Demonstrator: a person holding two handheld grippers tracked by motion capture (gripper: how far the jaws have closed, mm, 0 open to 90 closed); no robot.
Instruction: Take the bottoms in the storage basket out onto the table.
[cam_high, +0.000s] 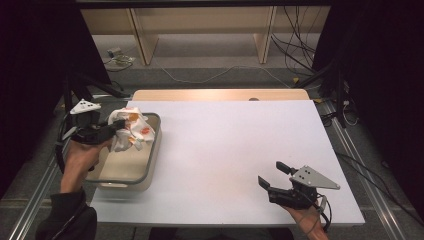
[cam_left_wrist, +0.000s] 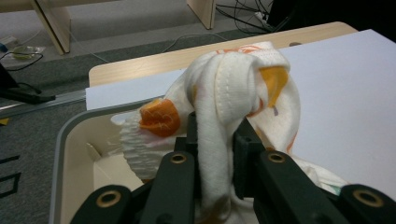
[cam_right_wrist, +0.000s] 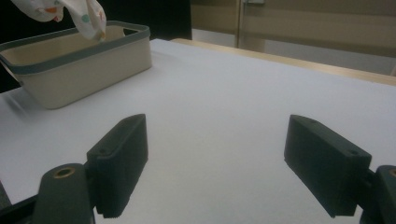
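No brand or readable writing anywhere. The left gripper (cam_left_wrist: 217, 135) has its jaws clamped on a white cloth (cam_left_wrist: 233, 88) with orange patches, bunched up and draped over the jaw tips, hanging down over the far end of the beige bin (cam_high: 150, 165) at the table's left edge. The left gripper view shows the stitched hem close up; the high view shows the whole bin. The right gripper (cam_right_wrist: 215, 163) sits wide apart, holding nothing, low over the white table (cam_high: 230, 145), well apart from the bin.
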